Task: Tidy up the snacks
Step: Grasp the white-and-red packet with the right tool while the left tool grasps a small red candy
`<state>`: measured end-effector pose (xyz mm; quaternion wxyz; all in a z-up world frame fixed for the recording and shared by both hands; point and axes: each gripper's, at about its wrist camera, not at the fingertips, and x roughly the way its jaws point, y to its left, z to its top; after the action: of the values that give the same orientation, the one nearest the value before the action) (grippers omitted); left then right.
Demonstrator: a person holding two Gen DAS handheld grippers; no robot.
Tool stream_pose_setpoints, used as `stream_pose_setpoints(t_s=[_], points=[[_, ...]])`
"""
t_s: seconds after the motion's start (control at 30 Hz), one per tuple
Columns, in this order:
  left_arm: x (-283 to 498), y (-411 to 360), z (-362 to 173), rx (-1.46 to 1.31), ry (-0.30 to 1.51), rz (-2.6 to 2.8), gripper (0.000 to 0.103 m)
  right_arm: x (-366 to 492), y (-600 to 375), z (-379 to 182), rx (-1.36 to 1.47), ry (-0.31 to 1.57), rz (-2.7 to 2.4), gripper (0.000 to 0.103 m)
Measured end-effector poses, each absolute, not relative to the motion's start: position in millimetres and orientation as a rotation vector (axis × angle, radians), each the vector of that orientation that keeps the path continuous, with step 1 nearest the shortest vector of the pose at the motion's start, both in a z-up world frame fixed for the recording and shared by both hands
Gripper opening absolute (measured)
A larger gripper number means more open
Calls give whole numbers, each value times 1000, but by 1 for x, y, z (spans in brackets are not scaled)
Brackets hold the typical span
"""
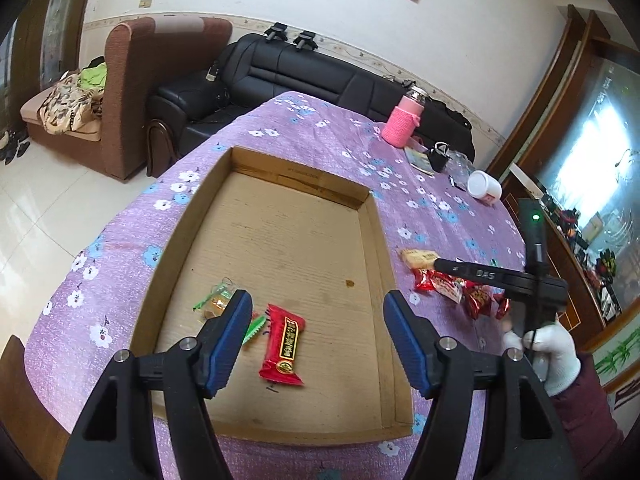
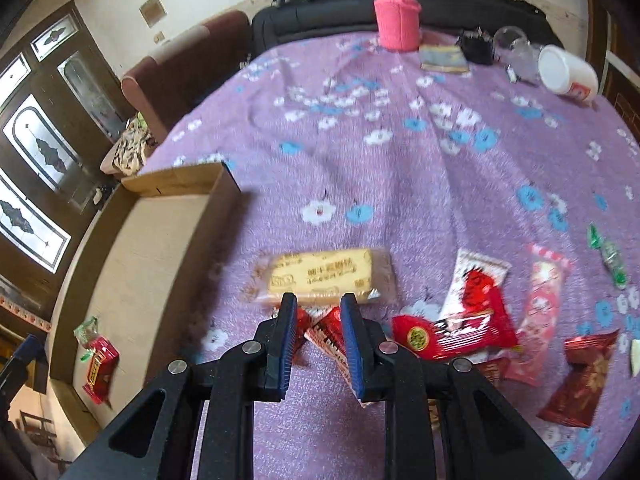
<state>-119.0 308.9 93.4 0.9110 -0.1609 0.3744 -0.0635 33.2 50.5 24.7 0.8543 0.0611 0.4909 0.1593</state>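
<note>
Purple floral tablecloth (image 2: pixel 400 168) is carrying scattered snacks; right gripper (image 2: pixel 318 336) is closing around a red packet (image 2: pixel 326 330), left gripper (image 1: pixel 318 340) hovering released over the cardboard tray (image 1: pixel 384 240); next, probably lifting trayward.

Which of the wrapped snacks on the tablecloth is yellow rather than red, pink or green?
The long yellow biscuit pack, lying flat just beyond the right gripper; the neighbouring packets are red, pink or green.

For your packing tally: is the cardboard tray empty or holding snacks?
Holding snacks: the cardboard tray contains a red snack packet and a green-wrapped snack; most floor is bare.
</note>
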Motion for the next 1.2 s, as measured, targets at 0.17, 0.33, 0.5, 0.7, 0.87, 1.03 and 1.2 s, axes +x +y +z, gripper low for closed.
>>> stream_pose_setpoints(t_s=[0.17,0.33,0.5,0.7,0.87,1.03,1.2], points=[[-119,300,93,-319,777,-158,68,27,45,22,114,1047,370,24],[-115,282,91,-303,791,-203,68,8,43,23,67,1053,404,24],[-112,263,92,-265,801,-236,68,-3,45,21,-4,994,367,55],[-107,234,94,-197,814,-269,68,-2,45,7,-7,1000,360,32],[-93,200,88,-119,842,-314,68,-11,30,6,51,995,369,24],[-64,153,72,14,894,-344,68,-35,8,4,104,991,386,24],[-27,114,50,116,956,-326,67,-48,-15,1,179,985,403,24]])
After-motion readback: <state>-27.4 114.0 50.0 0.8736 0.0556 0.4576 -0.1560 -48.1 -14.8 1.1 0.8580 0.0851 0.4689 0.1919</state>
